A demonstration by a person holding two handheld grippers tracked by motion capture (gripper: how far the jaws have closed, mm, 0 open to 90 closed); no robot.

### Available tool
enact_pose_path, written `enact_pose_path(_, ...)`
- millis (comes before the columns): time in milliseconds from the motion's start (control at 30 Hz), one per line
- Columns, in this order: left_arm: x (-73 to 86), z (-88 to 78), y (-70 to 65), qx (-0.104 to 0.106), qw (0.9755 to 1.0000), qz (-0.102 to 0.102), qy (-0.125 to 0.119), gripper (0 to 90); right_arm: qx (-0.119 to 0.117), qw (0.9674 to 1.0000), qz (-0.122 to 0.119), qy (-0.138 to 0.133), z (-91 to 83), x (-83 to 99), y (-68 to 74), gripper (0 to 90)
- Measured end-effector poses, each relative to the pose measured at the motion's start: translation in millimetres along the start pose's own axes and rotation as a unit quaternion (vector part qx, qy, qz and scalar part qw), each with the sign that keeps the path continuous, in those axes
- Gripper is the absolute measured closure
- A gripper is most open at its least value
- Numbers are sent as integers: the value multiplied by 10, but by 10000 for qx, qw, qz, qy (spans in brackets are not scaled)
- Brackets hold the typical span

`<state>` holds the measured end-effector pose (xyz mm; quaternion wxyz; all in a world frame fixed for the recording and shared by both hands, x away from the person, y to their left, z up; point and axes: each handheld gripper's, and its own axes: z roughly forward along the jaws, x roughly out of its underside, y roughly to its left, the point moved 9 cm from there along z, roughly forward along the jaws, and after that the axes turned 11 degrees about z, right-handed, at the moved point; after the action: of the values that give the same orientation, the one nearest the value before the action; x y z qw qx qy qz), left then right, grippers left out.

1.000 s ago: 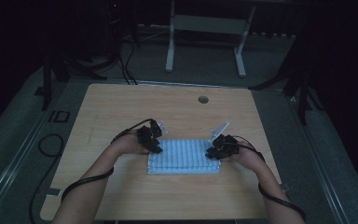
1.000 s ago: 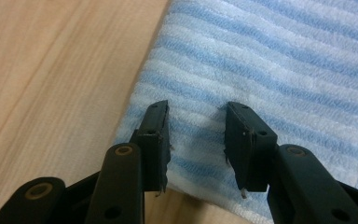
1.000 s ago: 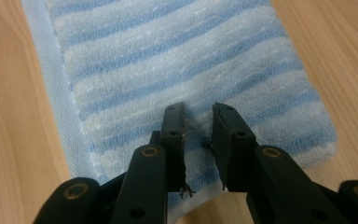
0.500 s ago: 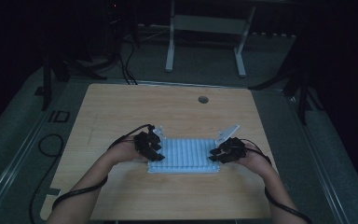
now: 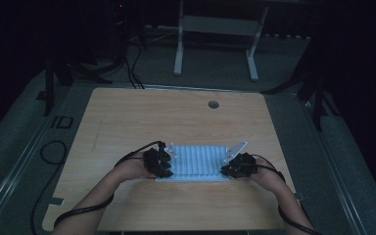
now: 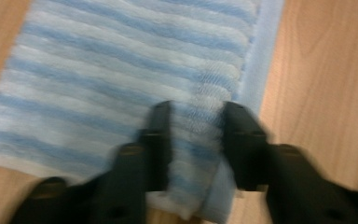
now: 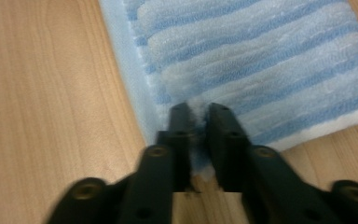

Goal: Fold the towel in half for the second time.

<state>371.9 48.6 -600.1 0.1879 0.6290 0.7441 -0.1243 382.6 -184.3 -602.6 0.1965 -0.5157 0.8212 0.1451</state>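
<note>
A blue and white striped cloth (image 5: 198, 161) lies flat on the wooden table (image 5: 152, 117), near its front edge. My left gripper (image 5: 164, 164) is at the cloth's left side by the near corner. In the left gripper view its jaws (image 6: 196, 121) have just been closing and pinch a raised fold of the cloth (image 6: 121, 70) beside its pale blue hem. My right gripper (image 5: 227, 169) is at the cloth's right side by the near corner. Its jaws (image 7: 198, 114) have also just been closing and stand almost together on a tuft of the cloth (image 7: 261, 60) at its corner.
A round cable hole (image 5: 213, 104) sits in the table's far half. Black cables trail from both grippers over the near table edge. Dark floor, a cable loop (image 5: 54, 152) and a white stand (image 5: 215, 29) lie beyond the table.
Both grippers have slid along the cloth's side edges toward me, from near its far corners to its near corners. The cloth has stayed in place.
</note>
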Motion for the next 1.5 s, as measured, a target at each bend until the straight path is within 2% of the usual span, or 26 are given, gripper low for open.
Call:
enact_pose_path(33, -16, -6, 5, 42, 9999, -113, -67, 828, -38, 10000, 28, 4, -10, -12, 9, 864)
enact_pose_path(133, -71, -85, 37, -98, 9997, -92, -202, 857, -53, 10000, 52, -41, -43, -35, 1, 868)
enact_pose_path(300, -162, -310, 33, -295, 9987, 9, -422, 870, -33, 9996, 42, -260, -211, -115, 34, 868)
enact_pose_path(333, -164, -349, 18, -260, 9987, 21, -442, 870, -21, 9995, 21, -317, -254, -133, 57, 868)
enact_pose_path(367, -161, -384, 13, -340, 9984, 79, -455, 869, -56, 9991, -8, -432, -329, -156, 120, 868)
enact_pose_path(400, -156, -406, 5, -356, 9982, 23, -485, 869, -56, 9991, -8, -432, -329, -156, 120, 868)
enact_pose_path(433, -133, -412, -27, -266, 9985, 12, -479, 867, -39, 9987, -52, -501, -359, -165, 145, 868)
enact_pose_path(567, -28, -390, -118, -231, 9988, 70, -416, 858, -164, 9984, -65, -528, -391, -121, 282, 866)
enact_pose_path(633, 24, -378, -170, -132, 9989, 30, -445, 858, -224, 9982, -97, -549, -373, -86, 361, 865)
enact_pose_path(700, 93, -349, -234, 23, 9993, 63, -376, 816, -354, 9978, -119, -540, -332, -48, 465, 846)
enact_pose_path(767, 162, -316, -306, 218, 9992, 136, -317, 707, -475, 9974, -178, -507, -289, -7, 566, 744)
enact_pose_path(800, 189, -304, -326, 198, 9992, 167, -288, 607, -521, 9972, -190, -492, -271, 11, 603, 681)
enact_pose_path(867, 219, -295, -326, 78, 9993, 40, -353, 476, -447, 9972, -199, -568, -265, 27, 622, 584)
enact_pose_path(1000, 238, -303, -292, -127, 9969, -356, -688, 336, -378, 9941, 170, -1002, -304, 14, 553, 480)
enact_pose_path(1067, 249, -305, -285, -224, 9962, -319, -778, 243, -357, 9925, 302, -1131, -301, 17, 506, 445)
enact_pose_path(1133, 223, -307, -265, -359, 9935, -444, -984, 229, -277, 9910, 375, -1252, -294, 13, 471, 383)
enact_pose_path(1167, 210, -317, -247, -466, 9919, -487, -1079, 186, -279, 9900, 456, -1303, -291, 8, 457, 344)
enact_pose_path(1200, 197, -328, -236, -547, 9901, -500, -1190, 165, -254, 9888, 531, -1374, -288, 1, 433, 268)
enact_pose_path(1233, 170, -346, -222, -651, 9859, -563, -1436, 164, -229, 9880, 566, -1421, -289, 2, 422, 220)
enact_pose_path(1300, 165, -349, -195, -811, 9813, -655, -1615, 129, -236, 9855, 633, -1557, -289, 3, 399, 143)
enact_pose_path(1333, 169, -335, -182, -907, 9788, -698, -1698, 106, -211, 9830, 739, -1670, -290, -4, 375, 140)
enact_pose_path(1367, 188, -313, -169, -983, 9781, -702, -1698, 75, -195, 9801, 853, -1783, -289, -8, 345, 137)
enact_pose_path(1400, 211, -283, -156, -1059, 9772, -744, -1683, 51, -130, 9787, 917, -1833, -277, -1, 317, 131)
enact_pose_path(1433, 264, -241, -121, -1210, 9749, -848, -1667, 33, -73, 9789, 932, -1819, -262, 13, 294, 122)
enact_pose_path(1467, 276, -238, -114, -1242, 9738, -889, -1687, 29, 119, 9773, 1010, -1860, -236, 31, 226, 123)
enact_pose_path(1500, 300, -234, -93, -1310, 9711, -985, -1733, 30, 152, 9764, 1047, -1880, -236, 36, 213, 123)
